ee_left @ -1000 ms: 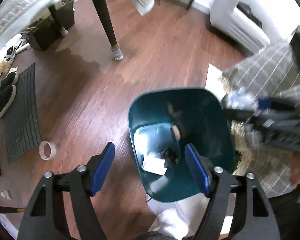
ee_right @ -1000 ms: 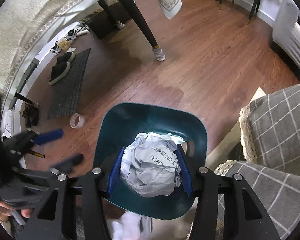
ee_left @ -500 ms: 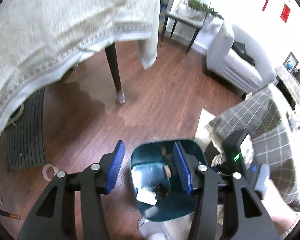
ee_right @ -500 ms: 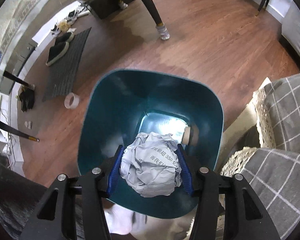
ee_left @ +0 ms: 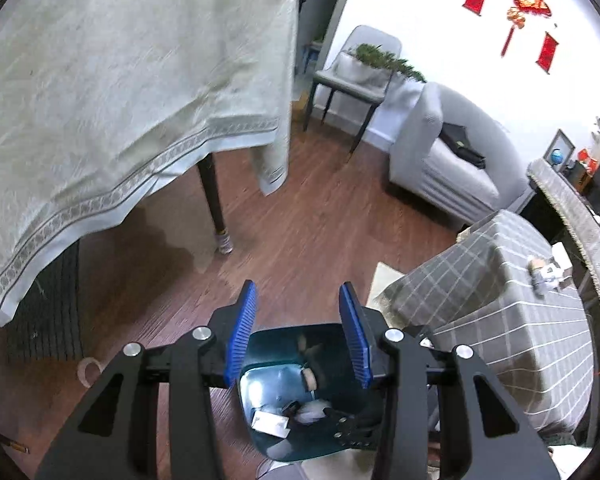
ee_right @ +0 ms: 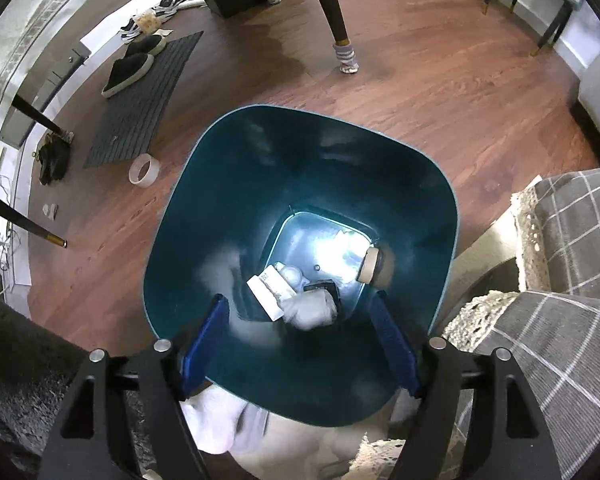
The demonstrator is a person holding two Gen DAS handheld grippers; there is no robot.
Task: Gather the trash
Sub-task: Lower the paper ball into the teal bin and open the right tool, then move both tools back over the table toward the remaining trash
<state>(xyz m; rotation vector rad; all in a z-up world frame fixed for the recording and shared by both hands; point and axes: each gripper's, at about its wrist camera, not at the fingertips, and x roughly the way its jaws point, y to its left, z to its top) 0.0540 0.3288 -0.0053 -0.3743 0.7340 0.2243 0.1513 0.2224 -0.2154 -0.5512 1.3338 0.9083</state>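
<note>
A teal trash bin stands on the wood floor, seen from above. At its bottom lie a crumpled grey paper ball, a white box and a cardboard tube. My right gripper is open and empty, its blue pads just over the bin's near rim. My left gripper is open and empty, raised high above the bin, which shows low in the left wrist view.
A tape roll lies on the floor left of the bin. A dark mat with slippers lies further left. A table with a pale cloth and its dark leg stand ahead. A grey checked cover is on the right.
My right gripper opened and the paper ball dropped into the bin. My left gripper rose and tilted up, away from the bin.
</note>
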